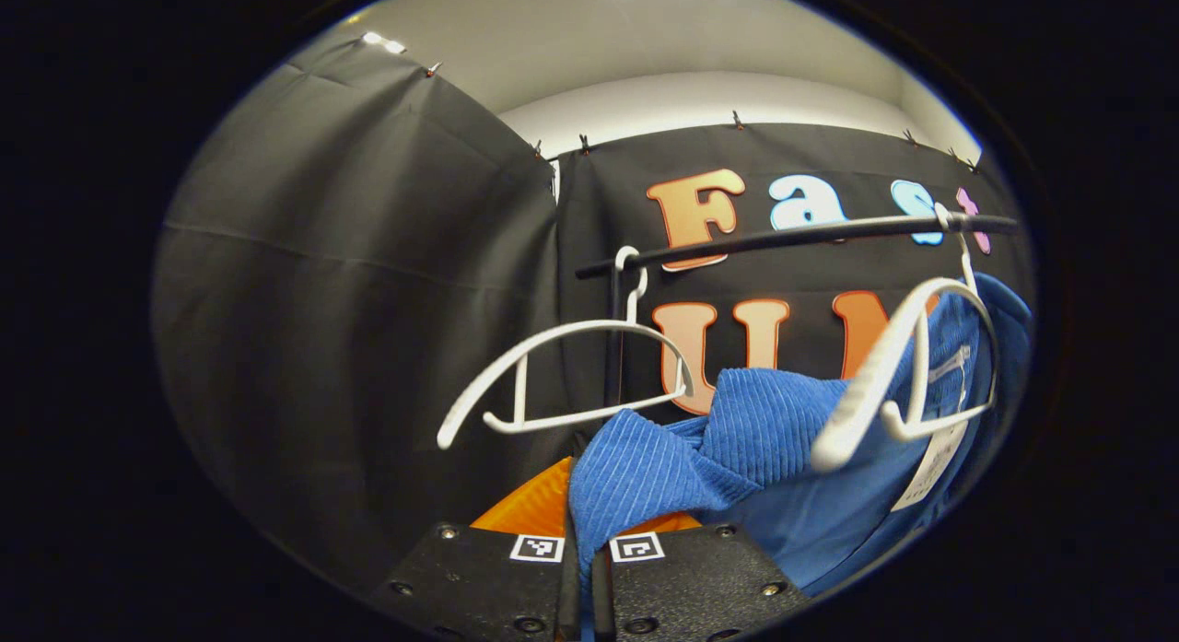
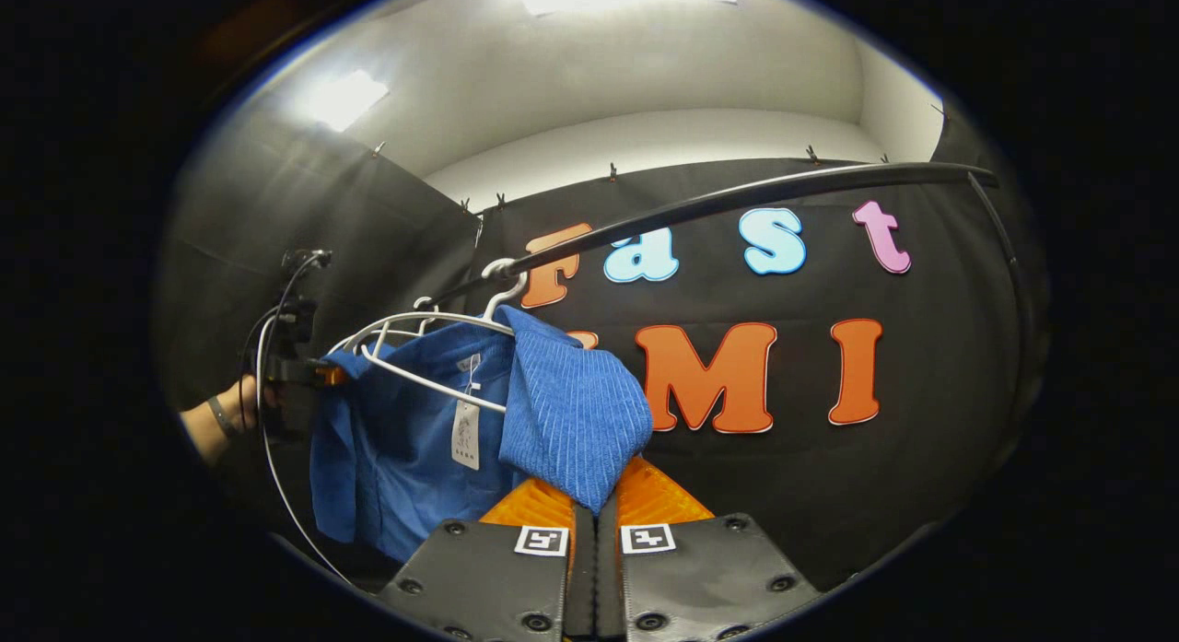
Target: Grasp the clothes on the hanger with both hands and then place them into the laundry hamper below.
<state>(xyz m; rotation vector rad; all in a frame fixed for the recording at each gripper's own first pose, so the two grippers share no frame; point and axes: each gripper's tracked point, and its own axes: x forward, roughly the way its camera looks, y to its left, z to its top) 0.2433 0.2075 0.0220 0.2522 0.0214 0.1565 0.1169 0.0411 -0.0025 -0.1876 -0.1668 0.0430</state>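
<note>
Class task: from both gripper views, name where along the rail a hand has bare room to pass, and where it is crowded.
Free: the rail stretch right of the blue garment, against the black wall. Also the gap between the empty hanger and the garment's hanger. Crowded: around the garment, both grippers pinching its ribbed cloth.

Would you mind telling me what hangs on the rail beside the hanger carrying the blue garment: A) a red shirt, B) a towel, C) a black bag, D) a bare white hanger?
D: a bare white hanger hooks onto the black rail, left of the hanger still draped with the blue garment in the left gripper view.
</note>
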